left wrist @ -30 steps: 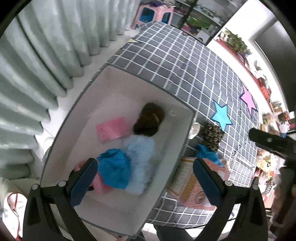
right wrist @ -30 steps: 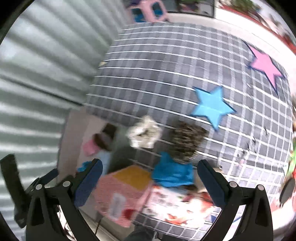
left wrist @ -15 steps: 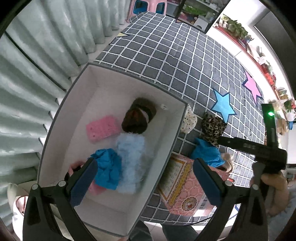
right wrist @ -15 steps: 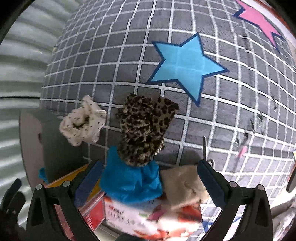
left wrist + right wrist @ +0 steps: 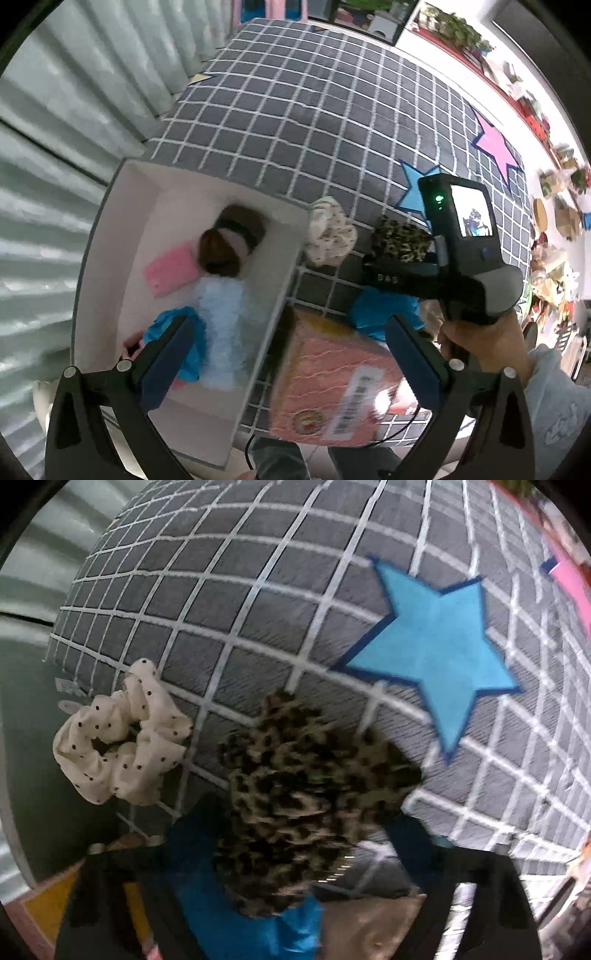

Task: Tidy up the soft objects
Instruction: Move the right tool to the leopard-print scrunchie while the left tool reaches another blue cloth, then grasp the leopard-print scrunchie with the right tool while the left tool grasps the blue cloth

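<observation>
— Right wrist view first: where is the leopard-print fabric scrunchie (image 5: pixel 303 812)?

— On the grey grid-patterned cloth (image 5: pixel 258 602), just below the blue star patch (image 5: pixel 436 653), lying partly over a bright blue crumpled cloth (image 5: pixel 295 934). It is a bunched ring, slightly longer from the star side down toward the camera; which way it faces I cannot tell.

— And the right gripper (image 5: pixel 299 853)?

— Its jaws have just been closing, with the scrunchie between the dark fingers; whether the pads press it yet is too blurred to say.

— The left gripper (image 5: pixel 291 354)?

— Fingers wide apart, holding nothing, over the edge of the white open box (image 5: pixel 122 206). A cream polka-dot scrunchie (image 5: pixel 330 236) lies just beside that box's wall.
</observation>
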Action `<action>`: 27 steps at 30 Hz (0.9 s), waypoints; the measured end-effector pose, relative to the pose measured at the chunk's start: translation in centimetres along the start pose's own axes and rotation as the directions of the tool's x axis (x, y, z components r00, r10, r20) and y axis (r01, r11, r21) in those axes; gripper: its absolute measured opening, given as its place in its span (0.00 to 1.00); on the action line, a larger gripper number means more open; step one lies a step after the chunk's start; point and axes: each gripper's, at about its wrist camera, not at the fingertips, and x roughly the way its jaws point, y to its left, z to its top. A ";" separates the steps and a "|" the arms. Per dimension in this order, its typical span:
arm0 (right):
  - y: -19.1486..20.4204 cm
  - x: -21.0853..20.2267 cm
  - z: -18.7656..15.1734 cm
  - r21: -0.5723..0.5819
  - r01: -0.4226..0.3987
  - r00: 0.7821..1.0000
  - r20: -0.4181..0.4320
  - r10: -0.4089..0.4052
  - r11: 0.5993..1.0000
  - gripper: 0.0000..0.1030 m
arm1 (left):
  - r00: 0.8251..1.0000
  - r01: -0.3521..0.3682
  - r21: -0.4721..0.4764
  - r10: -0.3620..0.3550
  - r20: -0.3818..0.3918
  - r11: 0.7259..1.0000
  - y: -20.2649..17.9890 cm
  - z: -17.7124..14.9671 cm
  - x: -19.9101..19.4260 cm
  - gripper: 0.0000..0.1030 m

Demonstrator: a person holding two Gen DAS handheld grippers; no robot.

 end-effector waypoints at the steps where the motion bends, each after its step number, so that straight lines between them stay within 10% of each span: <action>1: -0.2 -0.4 -0.1 -0.024 0.001 1.000 0.017 0.000 1.000 0.53 | 1.000 0.000 0.014 0.001 -0.003 1.000 -0.8 0.3 0.1 1.00; 2: -0.3 -0.9 -0.2 -0.042 -0.015 1.000 0.020 0.015 0.999 0.38 | 1.000 -0.001 0.029 0.001 -0.007 1.000 -1.4 0.6 0.2 1.00; 13: -11.6 -4.4 -2.7 0.213 -0.199 0.980 0.070 0.189 0.957 0.34 | 0.987 -0.027 0.185 0.056 -0.153 0.982 -11.7 2.9 5.6 1.00; 27: -18.5 -6.5 -8.2 0.380 -0.351 0.936 0.130 0.326 0.856 0.35 | 0.868 -0.148 0.022 0.140 -0.477 0.989 -12.6 2.9 17.0 1.00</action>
